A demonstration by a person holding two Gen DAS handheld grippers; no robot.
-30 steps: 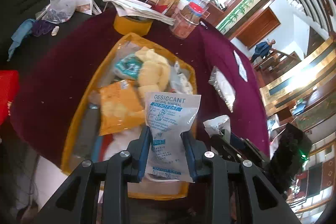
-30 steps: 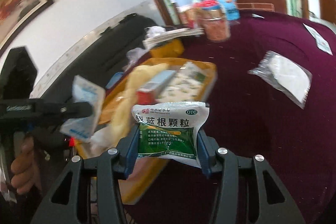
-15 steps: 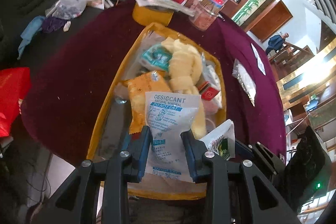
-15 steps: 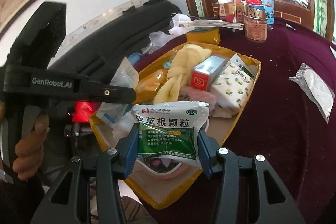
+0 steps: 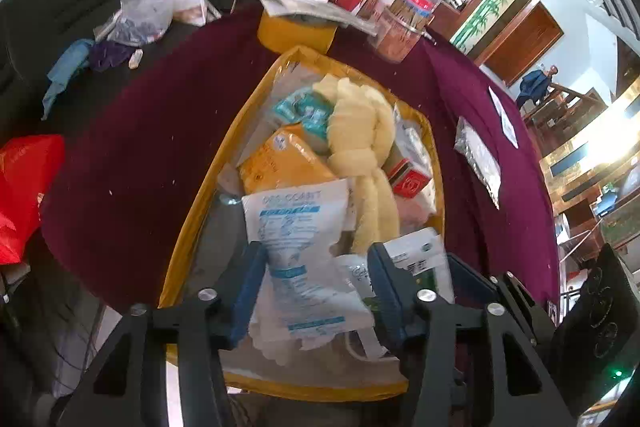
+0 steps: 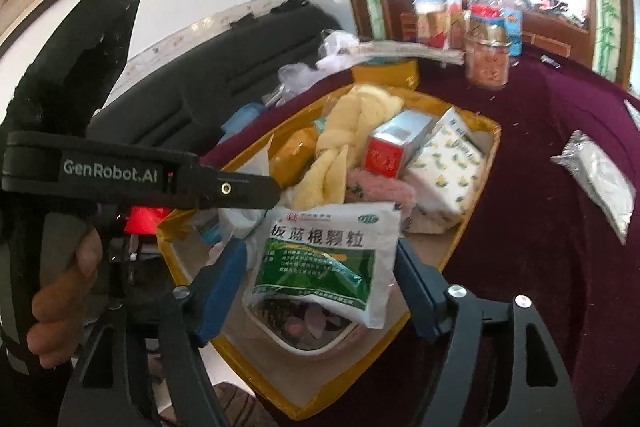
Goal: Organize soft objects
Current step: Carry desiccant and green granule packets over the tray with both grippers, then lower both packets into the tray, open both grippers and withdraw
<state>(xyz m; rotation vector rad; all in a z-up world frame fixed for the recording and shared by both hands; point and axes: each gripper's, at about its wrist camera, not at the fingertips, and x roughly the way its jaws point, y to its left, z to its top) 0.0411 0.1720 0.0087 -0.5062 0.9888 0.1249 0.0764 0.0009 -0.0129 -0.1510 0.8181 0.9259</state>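
Hovering over the near end of the yellow fabric tray (image 5: 208, 163), the left gripper (image 5: 316, 267) has its blue-padded jaws spreading apart, and the white desiccant sachet with blue print (image 5: 298, 227) sits loose between them, clear of both pads, tilted and drooping toward the tray's near edge. Beyond it in the tray lie an orange packet (image 5: 280, 159), a teal packet (image 5: 304, 111), a pale yellow knotted plush twist (image 5: 360, 135) along the middle, and a red and silver carton (image 5: 412, 179) toward the tray's right edge.

To the right, the right gripper (image 6: 320, 267) is also over the tray's near end, jaws widening, with the white and green granule sachet with Chinese print (image 6: 328, 251) between them; gaps show on both sides, so neither pad presses it. Under it rests a white bowl-like container (image 6: 304, 331). A white pack with yellow flowers (image 6: 448, 163) lies at the tray's right edge. On the maroon tablecloth (image 6: 540, 147), well apart from the tray, lies a silvery clear pouch (image 6: 600, 179). A hand (image 6: 60, 307) grips the left gripper's handle.
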